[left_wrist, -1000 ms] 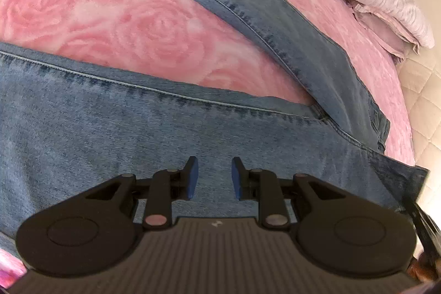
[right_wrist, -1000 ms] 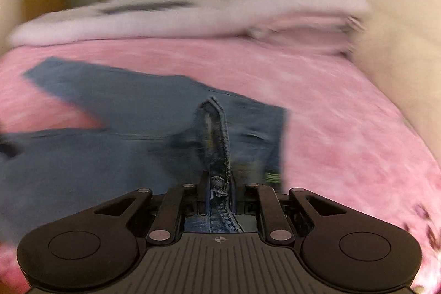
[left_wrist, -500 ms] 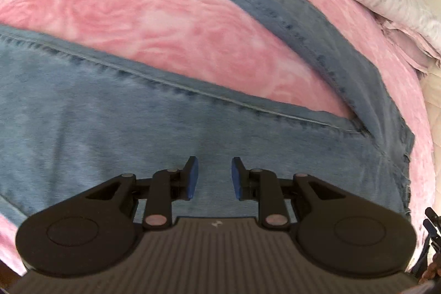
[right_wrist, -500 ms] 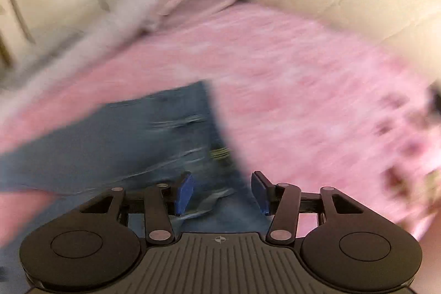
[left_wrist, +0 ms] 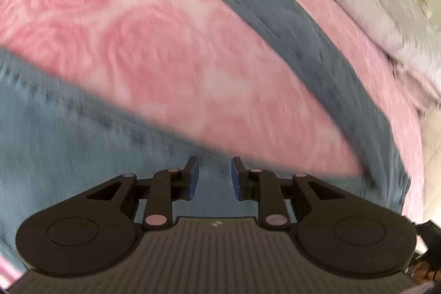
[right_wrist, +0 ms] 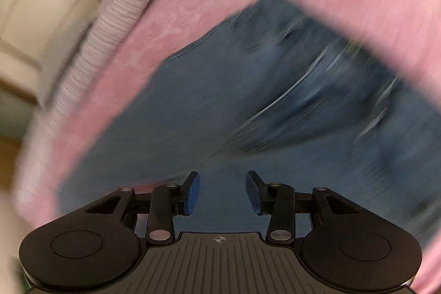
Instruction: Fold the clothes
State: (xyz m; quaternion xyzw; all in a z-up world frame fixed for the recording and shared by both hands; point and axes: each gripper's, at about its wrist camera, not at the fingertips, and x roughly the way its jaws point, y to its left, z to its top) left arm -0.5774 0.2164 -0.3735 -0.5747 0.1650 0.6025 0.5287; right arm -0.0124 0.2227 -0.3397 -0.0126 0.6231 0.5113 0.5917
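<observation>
Two apparently empty grippers over jeans (right_wrist: 275, 101)

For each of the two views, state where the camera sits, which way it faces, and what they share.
Left wrist: on the left gripper, angled down over a jeans leg on the pink rose blanket; both fingers show, jaws opening, nothing between.
Right wrist: on the right gripper, angled down over the jeans' wider part, pillow at left; jaws closing, nothing between.
Shared: jeans, blanket, pillow.
</observation>
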